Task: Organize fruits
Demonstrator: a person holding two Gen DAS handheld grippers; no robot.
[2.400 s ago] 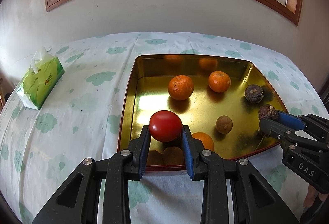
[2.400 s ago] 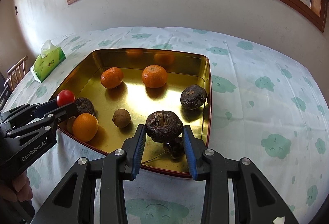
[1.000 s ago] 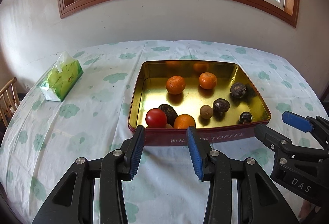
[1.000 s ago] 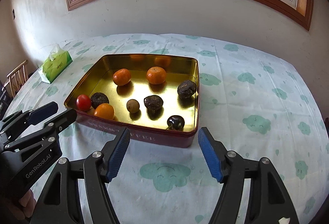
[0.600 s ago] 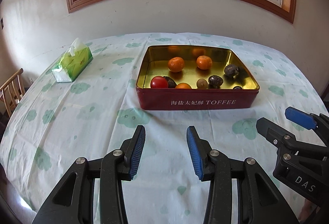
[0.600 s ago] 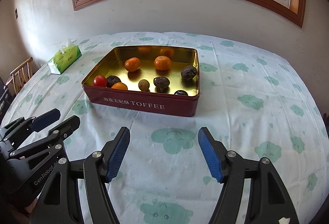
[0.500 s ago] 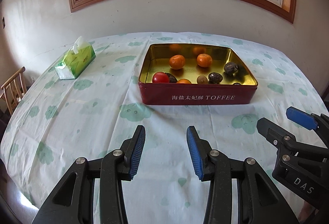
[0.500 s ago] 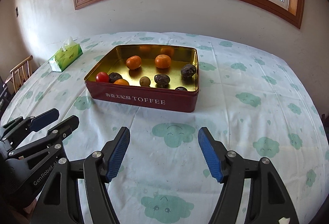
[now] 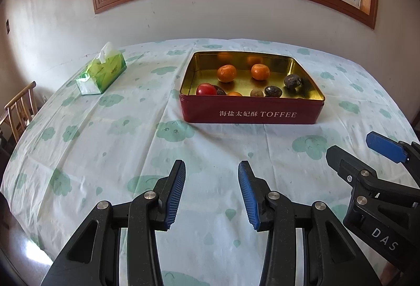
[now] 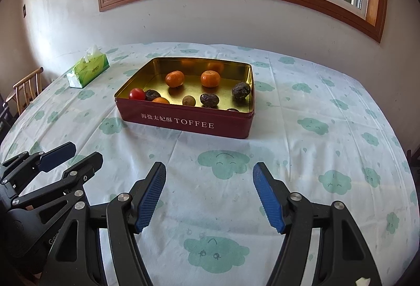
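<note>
A dark red toffee tin [image 9: 252, 114] [image 10: 183, 123] with a gold inside stands on the table's far half. In it lie a red tomato [image 9: 206, 89] [image 10: 137, 94], two oranges at the back [image 9: 226, 73] [image 10: 210, 78], a third orange by the front wall [image 10: 160, 100], a small brown fruit [image 10: 189, 100] and several dark wrinkled fruits [image 9: 292, 81] [image 10: 209, 99]. My left gripper [image 9: 210, 175] is open and empty, well short of the tin. My right gripper [image 10: 208, 175] stands open wider, also empty; it shows at the right edge of the left wrist view [image 9: 367, 149].
A green tissue pack [image 9: 101, 73] [image 10: 88, 70] lies at the far left of the cloud-patterned tablecloth [image 10: 315, 154]. A wooden chair [image 9: 19, 110] stands past the table's left edge. A white wall and window close off the far side.
Both grippers let go of their fruits, the tomato and a dark wrinkled one, which now lie in the tin. Both have drawn back from the tin, which looks smaller and farther.
</note>
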